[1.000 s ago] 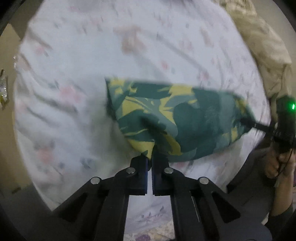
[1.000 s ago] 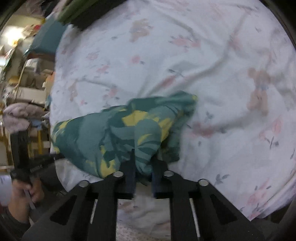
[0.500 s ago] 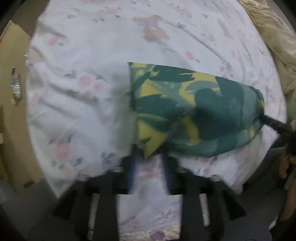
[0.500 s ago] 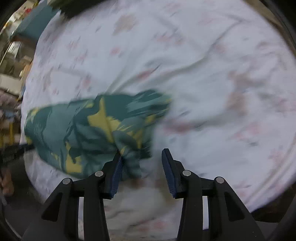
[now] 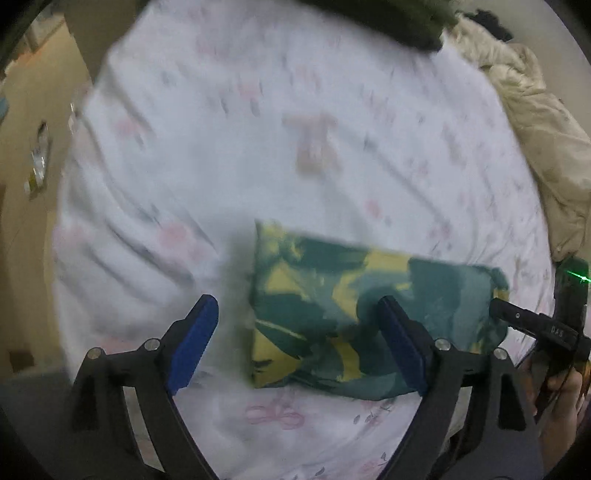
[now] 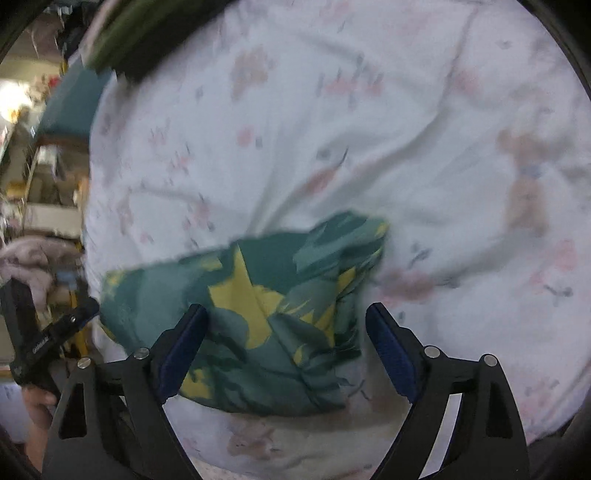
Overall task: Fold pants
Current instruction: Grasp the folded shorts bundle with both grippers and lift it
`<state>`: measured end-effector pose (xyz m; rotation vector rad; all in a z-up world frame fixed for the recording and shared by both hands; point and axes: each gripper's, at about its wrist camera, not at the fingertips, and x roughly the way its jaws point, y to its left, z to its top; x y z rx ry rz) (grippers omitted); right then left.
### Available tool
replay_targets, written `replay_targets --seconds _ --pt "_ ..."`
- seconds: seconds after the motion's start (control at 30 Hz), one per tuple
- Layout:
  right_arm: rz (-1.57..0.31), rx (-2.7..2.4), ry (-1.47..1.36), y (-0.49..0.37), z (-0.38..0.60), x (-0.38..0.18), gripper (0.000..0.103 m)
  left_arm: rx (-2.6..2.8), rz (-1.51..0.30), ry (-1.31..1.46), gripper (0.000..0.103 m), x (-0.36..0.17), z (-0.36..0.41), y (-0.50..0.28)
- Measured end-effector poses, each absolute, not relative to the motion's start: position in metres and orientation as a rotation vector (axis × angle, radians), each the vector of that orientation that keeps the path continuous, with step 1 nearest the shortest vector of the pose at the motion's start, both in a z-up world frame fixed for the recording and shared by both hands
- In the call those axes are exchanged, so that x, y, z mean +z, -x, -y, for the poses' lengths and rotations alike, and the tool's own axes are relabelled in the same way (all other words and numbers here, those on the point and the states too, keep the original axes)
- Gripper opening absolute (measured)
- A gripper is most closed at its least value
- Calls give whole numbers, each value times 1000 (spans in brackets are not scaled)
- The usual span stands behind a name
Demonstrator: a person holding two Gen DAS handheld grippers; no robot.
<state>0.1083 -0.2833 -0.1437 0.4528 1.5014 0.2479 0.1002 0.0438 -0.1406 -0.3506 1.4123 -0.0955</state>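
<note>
The pants (image 5: 351, 310), green with yellow leaf shapes, lie folded into a compact rectangle on the white flowered bedsheet (image 5: 258, 129). My left gripper (image 5: 299, 339) hangs over the pants' left end with its jaws opening wide; the cloth lies below them, untouched by the blue pads (image 5: 192, 343). In the right wrist view the same pants (image 6: 258, 310) lie under my right gripper (image 6: 286, 347), whose jaws are opening too, pads clear of the fabric. Each view shows the other gripper at the bundle's far end (image 5: 532, 325) (image 6: 55, 332).
A beige quilt (image 5: 546, 147) is bunched at the bed's right side. A dark green item (image 5: 388, 18) lies at the far end of the bed. Shelves and clutter (image 6: 33, 184) stand beyond the bed's left edge. A hand (image 5: 561, 391) holds the other gripper.
Both grippers were shut on the pants' near corners a second ago. They have opened and let go, and the folded pants now lie flat on the sheet.
</note>
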Motion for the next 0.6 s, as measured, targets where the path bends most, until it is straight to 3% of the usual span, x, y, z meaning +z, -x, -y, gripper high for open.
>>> replay_targets --seconds 0.1,0.13,0.2,0.27,0.33,0.37,0.43,0.6 --pt "-1504 270 -452 -108 277 -151 91 -105 -1434 370 84 -155 -40 -105" --pt "-1491 273 -455 -108 275 -151 89 -116 -1428 365 80 -152 -38 -101" --pt "-1482 289 -429 -108 271 -151 81 -184 -1434 376 45 -154 -35 -104" --pt "-1477 311 -394 -108 261 -152 69 -224 -1431 340 37 -152 -25 -104" --pt "-1470 353 -368 -107 252 -149 48 -258 -1427 296 24 -150 -15 -102" --pt "-1465 367 -350 -107 249 -147 43 -269 -1428 288 16 -149 -13 -103" --pt "-1456 381 -312 -105 243 -144 21 -277 -1418 252 13 -143 -10 -104" --pt "-1360 392 -262 -96 239 -114 15 -243 -1358 214 11 -118 -13 -98"
